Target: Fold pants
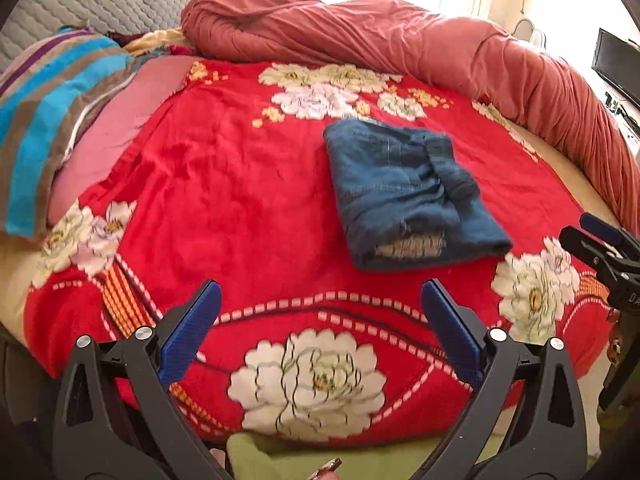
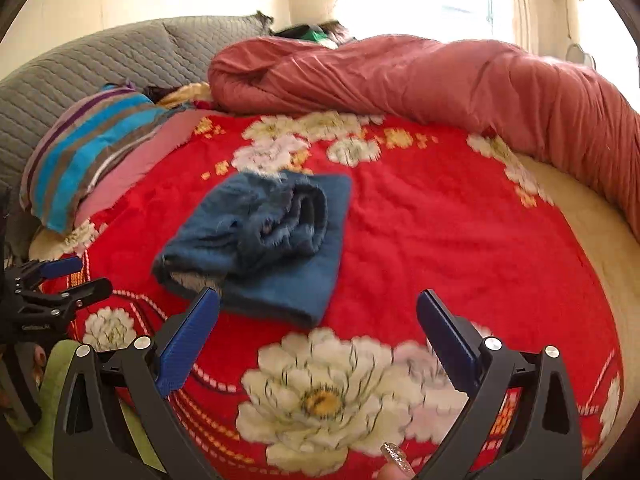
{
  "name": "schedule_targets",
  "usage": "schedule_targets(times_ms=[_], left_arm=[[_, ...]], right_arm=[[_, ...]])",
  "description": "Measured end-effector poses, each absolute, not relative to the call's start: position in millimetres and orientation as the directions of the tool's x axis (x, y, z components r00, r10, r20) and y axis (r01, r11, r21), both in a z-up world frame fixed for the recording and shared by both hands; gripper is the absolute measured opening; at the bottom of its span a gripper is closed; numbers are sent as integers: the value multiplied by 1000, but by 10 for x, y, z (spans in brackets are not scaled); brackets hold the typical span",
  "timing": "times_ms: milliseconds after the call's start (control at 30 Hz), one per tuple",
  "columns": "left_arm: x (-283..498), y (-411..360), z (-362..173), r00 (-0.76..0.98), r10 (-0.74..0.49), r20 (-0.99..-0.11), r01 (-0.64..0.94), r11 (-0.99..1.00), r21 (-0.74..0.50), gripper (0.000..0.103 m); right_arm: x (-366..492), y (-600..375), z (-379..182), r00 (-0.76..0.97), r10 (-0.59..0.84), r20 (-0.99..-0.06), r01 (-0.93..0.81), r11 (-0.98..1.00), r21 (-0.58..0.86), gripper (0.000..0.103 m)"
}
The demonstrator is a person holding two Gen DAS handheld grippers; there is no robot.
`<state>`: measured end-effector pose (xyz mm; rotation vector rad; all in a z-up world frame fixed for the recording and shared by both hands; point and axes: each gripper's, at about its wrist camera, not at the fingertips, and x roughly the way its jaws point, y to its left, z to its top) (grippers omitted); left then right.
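The left gripper (image 1: pixel 321 308) has its blue fingers (image 1: pixel 450 322) spread wide with nothing between them, and the right gripper (image 2: pixel 318 318) is likewise wide apart and holding nothing. Both hang above the red flowered blanket (image 1: pixel 224 184) on the bed. Beyond them the folded blue pants (image 1: pixel 404 196) lie on that blanket, near a rolled pink quilt (image 1: pixel 400 40).

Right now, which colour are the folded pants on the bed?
Blue denim; the pants show best in the left wrist view.
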<state>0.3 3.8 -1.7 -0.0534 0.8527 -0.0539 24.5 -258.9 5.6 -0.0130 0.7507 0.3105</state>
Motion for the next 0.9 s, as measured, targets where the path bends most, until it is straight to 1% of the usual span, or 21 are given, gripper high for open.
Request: schedule_targets(times_ms=[100, 200, 367, 900], left_arm=[[-47, 54, -59, 650, -74, -757, 28, 997, -74, 93], [-64, 63, -74, 647, -85, -758, 32, 996, -84, 93], [-96, 32, -64, 653, -90, -752, 45, 996, -81, 93], [-120, 23, -45, 660, -70, -748, 32, 997, -64, 93]], right_arm=[[160, -2539, -53, 673, 253, -695, -279, 957, 78, 98], [122, -2467, -99, 683, 213, -698, -279, 960, 20, 98], [99, -2454, -47, 697, 228, -679, -280, 959, 35, 98], [101, -2442, -33, 702, 226, -676, -279, 960, 31, 98]])
